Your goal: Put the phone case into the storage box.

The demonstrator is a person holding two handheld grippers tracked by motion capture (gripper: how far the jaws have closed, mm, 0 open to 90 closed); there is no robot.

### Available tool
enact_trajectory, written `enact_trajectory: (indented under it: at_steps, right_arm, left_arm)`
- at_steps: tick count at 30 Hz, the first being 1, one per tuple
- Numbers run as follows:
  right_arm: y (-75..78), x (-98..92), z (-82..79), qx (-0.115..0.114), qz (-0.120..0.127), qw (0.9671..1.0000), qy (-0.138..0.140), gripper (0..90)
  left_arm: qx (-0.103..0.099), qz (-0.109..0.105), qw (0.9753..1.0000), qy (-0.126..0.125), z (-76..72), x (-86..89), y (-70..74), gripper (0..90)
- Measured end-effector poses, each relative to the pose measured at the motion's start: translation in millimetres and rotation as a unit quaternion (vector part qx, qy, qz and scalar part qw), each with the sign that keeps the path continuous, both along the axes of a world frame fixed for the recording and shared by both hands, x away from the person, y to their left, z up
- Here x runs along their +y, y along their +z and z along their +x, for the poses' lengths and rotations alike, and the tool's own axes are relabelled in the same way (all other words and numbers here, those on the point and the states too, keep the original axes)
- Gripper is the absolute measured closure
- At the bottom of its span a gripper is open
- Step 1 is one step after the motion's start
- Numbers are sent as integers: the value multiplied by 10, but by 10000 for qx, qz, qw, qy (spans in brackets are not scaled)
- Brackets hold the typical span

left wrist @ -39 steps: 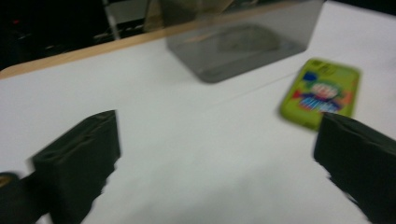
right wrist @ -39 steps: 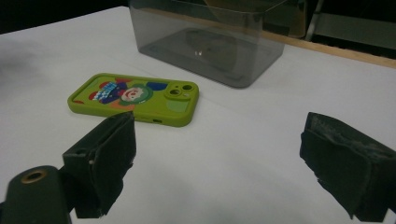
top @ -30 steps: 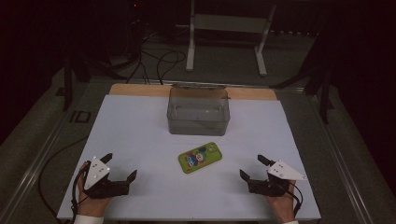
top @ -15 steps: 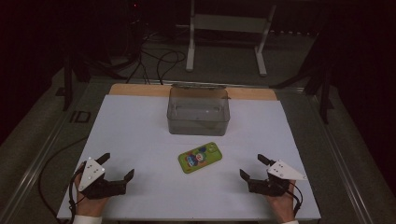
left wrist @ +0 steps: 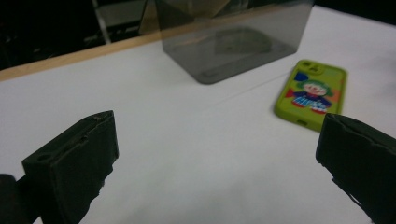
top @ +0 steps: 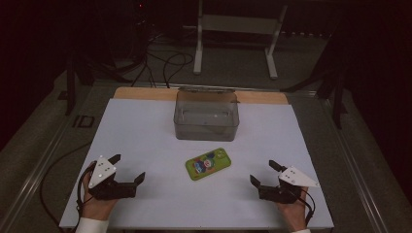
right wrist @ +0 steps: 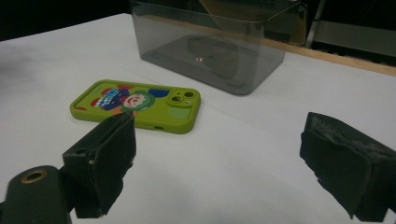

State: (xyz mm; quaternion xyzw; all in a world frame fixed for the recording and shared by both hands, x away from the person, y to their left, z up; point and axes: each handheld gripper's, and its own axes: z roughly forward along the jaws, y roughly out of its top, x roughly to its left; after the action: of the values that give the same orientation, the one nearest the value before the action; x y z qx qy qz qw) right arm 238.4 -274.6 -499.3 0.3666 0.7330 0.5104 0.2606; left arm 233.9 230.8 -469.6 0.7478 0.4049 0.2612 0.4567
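High view: the phone [top: 208,163] lies flat on the white table [top: 145,131], near its middle, between the two claws and a little farther from the person than either; the left claw [top: 127,169] sits near the table's front left corner, jaws spread and holding nothing, well apart from the phone; the right claw [top: 264,173] sits near the front right, likewise spread and bare, also apart from the phone; behind the phone stands a smoky clear box [top: 206,115], rectangular with rounded corners.

Left gripper view: two blocky black jaws stand wide apart over bare table; the phone [left wrist: 312,93] lies ahead and to the right, just beyond the right jaw, untouched; its case is lime green, smooth, with rounded corners and a cartoon picture in red, blue and white; the box [left wrist: 233,37] is glossy, tinted plastic.

Right gripper view: the jaws gape, their pads matte and rough-edged; the phone [right wrist: 136,105] lies ahead and to the left, just past the left jaw, camera end toward the box [right wrist: 215,42]; the table's far edge is bare wood.
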Motion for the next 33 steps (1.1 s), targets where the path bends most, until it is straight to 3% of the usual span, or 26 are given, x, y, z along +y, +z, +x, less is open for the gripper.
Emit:
enact_trajectory:
  at_steps: [6,18,25,29,31,32,33]
  right_arm:
    - [0,-3,1,3,-3,10000,7,105]
    - [0,-7,2,20,-6,10000,15,105]
    - [1,-15,4,19,0,10000,15,105]
    - [1,-21,5,27,-9,10000,14,105]
    - [1,-21,5,27,-6,10000,15,105]
    - [1,-21,5,27,-6,10000,15,105]
    - [1,-24,7,30,-15,10000,18,105]
  left_arm:
    - [153,9,9999,-21,105,-48,50,0]
    - [296,522,9976,-344,362,-332,203,0]
    - [433,760,9947,-533,497,-536,235,0]
    - [547,998,9909,-714,583,-715,227,0]
    - [547,998,9909,-714,583,-715,227,0]
    - [626,1109,9884,-831,642,-829,214,0]
    - [643,1136,9877,-864,660,-860,208,0]
